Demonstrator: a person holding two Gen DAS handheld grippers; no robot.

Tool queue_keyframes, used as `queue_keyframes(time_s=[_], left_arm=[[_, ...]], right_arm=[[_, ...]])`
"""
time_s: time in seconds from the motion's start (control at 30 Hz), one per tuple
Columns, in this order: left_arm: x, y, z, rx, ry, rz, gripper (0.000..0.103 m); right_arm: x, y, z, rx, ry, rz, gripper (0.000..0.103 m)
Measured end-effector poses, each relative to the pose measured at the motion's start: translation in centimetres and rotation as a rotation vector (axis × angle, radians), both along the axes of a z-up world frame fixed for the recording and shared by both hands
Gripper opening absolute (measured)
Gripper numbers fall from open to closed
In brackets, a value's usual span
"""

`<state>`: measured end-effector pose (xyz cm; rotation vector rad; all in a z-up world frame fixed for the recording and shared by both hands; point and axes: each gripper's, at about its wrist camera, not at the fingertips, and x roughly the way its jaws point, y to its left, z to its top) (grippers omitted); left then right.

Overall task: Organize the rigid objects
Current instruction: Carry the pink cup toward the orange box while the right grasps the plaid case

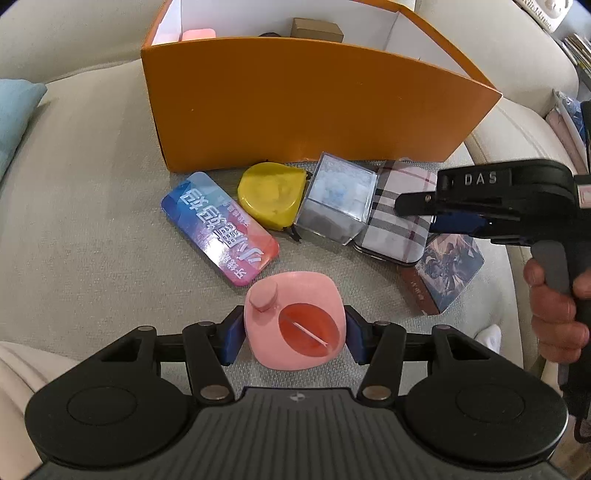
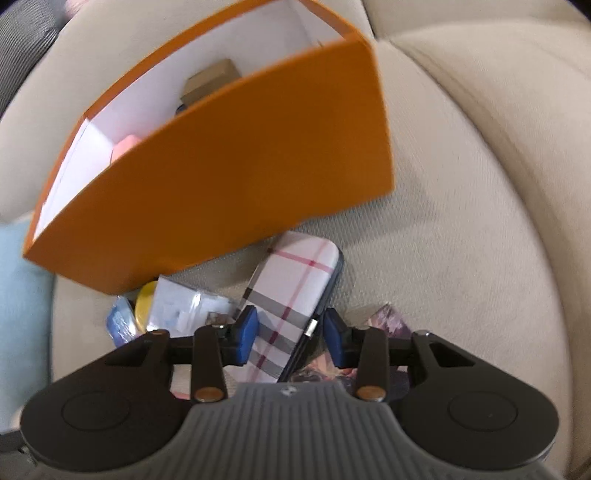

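1. Clearly, two pickups are under way on the beige sofa cushion (image 1: 92,206), so each claw wants its own care. The left claw (image 1: 294,334) straddles the pink rounded-square plastic container with a red round lid (image 1: 295,325), which lies at six o'clock in the left wrist view; its blue pads (image 1: 233,338) sit at or against the container's two sides, and I judge it a grip or very nearly one.
2. Squeeze on the flat flanks rather than the curved corners, because the smooth shell looks likely to slip out.
3. The right claw (image 2: 290,334) stands half open, with the phone in a white plaid case (image 2: 291,295) between its pads. The left pad (image 2: 246,334) sits at the case's edge and the right pad is clear of it, so nothing is held.
4. The phone leans on neighbours, the clear plastic cube (image 1: 336,199) at its nine o'clock and the picture-covered small box (image 1: 443,273) under its lower end, so close across the narrow width and lift straight up to avoid dragging them.
5. Carry each item over the near wall of the orange cardboard box (image 1: 314,110) at twelve o'clock, clearing the rim, which looks tall.
6. Inside, a brown cardboard carton (image 1: 317,29) and a pink item (image 1: 197,34) already rest, so aim for bare floor between them.
7. Leave the yellow tape measure (image 1: 271,197) and the blue-and-red printed tin (image 1: 219,230) for later turns.
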<state>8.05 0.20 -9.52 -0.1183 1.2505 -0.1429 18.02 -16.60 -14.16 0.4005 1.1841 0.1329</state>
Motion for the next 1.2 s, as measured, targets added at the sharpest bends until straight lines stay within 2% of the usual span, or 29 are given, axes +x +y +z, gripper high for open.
queue_keyframes(time_s=[0.13,0.2,0.3,0.53,0.6,0.73,0.93,1.2], left_arm=[[0.2,-0.2,-0.2,-0.001,-0.002,0.008,0.062],[0.2,-0.2,-0.2,-0.002,-0.003,0.011,0.062],[0.2,-0.1,-0.2,-0.012,-0.005,0.022,0.062],[0.2,-0.3,0.7,-0.019,-0.042,0.018,0.062],[0.1,-0.2,1.3,-0.029,-0.058,0.021,0.062],[-0.1,0.0,3.0,-0.070,-0.094,0.030,0.062],[0.2,0.1,7.0,-0.119,-0.189,0.020,0.062],[2.7,1.7,12.9,-0.187,-0.323,0.026,0.062]], right_arm=[[0.7,0.1,-0.1,-0.042,0.009,-0.019,0.054],[1.2,0.2,-0.6,-0.012,0.030,-0.012,0.054],[1.4,0.3,-1.1,0.050,0.046,-0.015,0.042],[0.4,1.5,1.7,-0.009,-0.056,0.061,0.018],[-0.1,1.8,2.8,-0.044,-0.089,0.077,0.017],[-0.9,1.4,4.8,-0.080,-0.152,0.092,0.016],[-1.4,0.0,8.3,-0.088,-0.228,0.112,0.016],[-1.3,0.2,14.1,-0.060,-0.353,0.185,0.016]])
